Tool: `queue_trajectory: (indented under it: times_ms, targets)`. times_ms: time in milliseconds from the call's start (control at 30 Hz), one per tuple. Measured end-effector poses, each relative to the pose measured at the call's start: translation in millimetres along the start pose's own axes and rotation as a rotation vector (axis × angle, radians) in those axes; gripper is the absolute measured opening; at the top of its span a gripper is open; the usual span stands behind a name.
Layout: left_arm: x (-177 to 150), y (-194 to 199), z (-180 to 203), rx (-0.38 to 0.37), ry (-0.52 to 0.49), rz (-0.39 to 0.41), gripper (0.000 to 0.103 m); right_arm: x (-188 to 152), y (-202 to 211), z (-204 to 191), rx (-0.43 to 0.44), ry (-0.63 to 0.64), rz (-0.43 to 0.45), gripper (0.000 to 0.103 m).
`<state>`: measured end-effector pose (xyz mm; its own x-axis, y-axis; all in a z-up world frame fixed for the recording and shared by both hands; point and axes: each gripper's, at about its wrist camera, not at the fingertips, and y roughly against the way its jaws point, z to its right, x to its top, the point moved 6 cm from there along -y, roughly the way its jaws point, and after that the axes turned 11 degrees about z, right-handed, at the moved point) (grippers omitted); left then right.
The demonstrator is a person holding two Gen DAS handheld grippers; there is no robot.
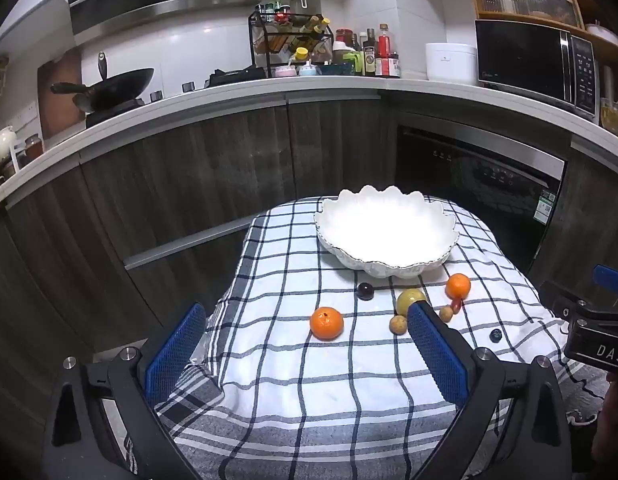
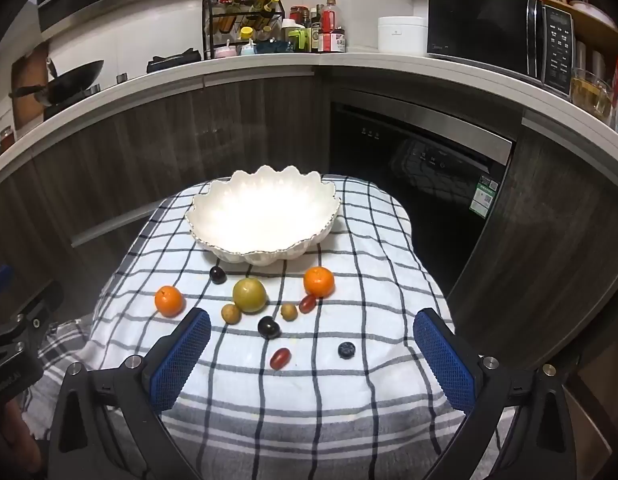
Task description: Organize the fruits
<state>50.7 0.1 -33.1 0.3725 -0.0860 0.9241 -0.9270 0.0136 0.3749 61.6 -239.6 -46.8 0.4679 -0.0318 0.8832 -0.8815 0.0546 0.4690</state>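
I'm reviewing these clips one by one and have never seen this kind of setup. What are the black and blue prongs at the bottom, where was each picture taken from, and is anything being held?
There is no robot: a person holds a two-finger gripper in each hand, with a camera on each looking forward along its fingers. One picture comes from the left gripper, the other from the right gripper. Both have their jaws wide open and hold nothing.

On the checked cloth stands an empty white scalloped bowl. In front of it lie loose fruits: two oranges, a yellow-green round fruit, two small brown ones, dark grapes, two red cherry tomatoes and a blueberry.
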Motion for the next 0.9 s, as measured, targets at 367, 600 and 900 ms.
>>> queue_trajectory:
  times_ms: [367, 600, 900]
  targets:
    - [5, 4, 4, -0.012, 0.004, 0.009, 0.103, -1, 1, 1, 0.001, -0.001, 0.006, 0.103]
    - [10, 7, 1, -0.014, 0.013, 0.012, 0.103, 1, 3, 0, 0.001, -0.004, 0.008, 0.103]
    - [12, 8, 2, -0.011, 0.011, 0.015, 0.103, 3, 5, -1, 0.002, -0.001, 0.014, 0.103]
